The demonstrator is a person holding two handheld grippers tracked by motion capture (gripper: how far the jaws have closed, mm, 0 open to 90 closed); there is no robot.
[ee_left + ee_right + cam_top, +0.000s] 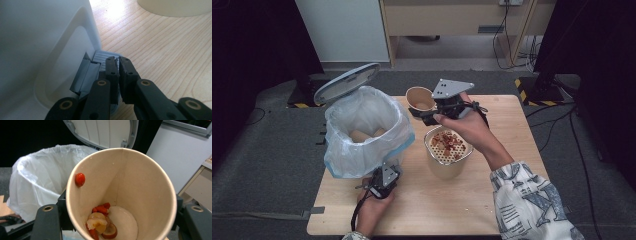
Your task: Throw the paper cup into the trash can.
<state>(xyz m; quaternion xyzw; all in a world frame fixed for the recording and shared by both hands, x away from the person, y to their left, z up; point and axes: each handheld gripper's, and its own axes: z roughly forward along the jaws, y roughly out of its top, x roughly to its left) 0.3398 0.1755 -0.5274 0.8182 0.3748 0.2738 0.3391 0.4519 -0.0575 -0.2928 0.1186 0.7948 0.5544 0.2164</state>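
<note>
Left tongs (117,65), nearly closed, press the bin pedal (103,56), propping the lid (346,82); right tongs (428,114) grip the paper cup (140,190), tilted for emptying.

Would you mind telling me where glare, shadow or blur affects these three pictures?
High view: the surroundings are dark and the table evenly lit, slightly soft. Left gripper view: glare whitens the wood at the top, and the bin wall is shaded. Right gripper view: the paper cup is sharp against a black background at upper left.
</note>
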